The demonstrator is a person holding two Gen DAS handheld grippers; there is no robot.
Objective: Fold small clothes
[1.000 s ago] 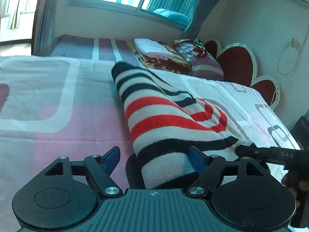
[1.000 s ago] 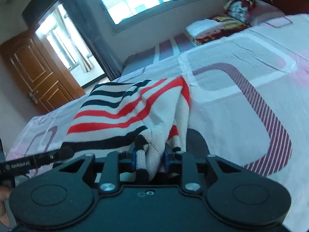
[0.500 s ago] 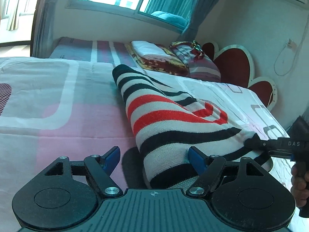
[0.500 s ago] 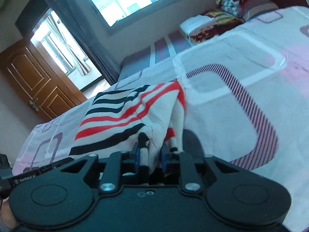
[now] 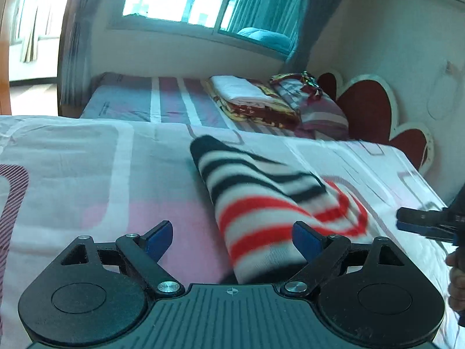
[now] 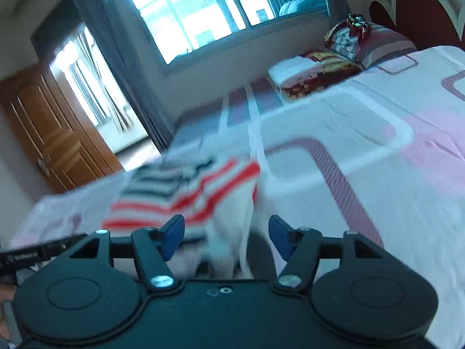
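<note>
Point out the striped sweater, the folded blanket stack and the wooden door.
striped sweater (image 5: 261,203), left wrist view, on a red stripe mid-fold.
folded blanket stack (image 5: 250,101), left wrist view, on its white top layer.
wooden door (image 6: 43,133), right wrist view, on its panelled face.

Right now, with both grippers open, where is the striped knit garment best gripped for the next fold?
Probably the near hem of the black, white and red striped knit garment, approached low from the near bed edge. It lies as a long folded strip running away, its thick end between the left gripper fingers; the right gripper is open too.

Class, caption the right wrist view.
Open right tool above a striped garment on the bed.
</note>
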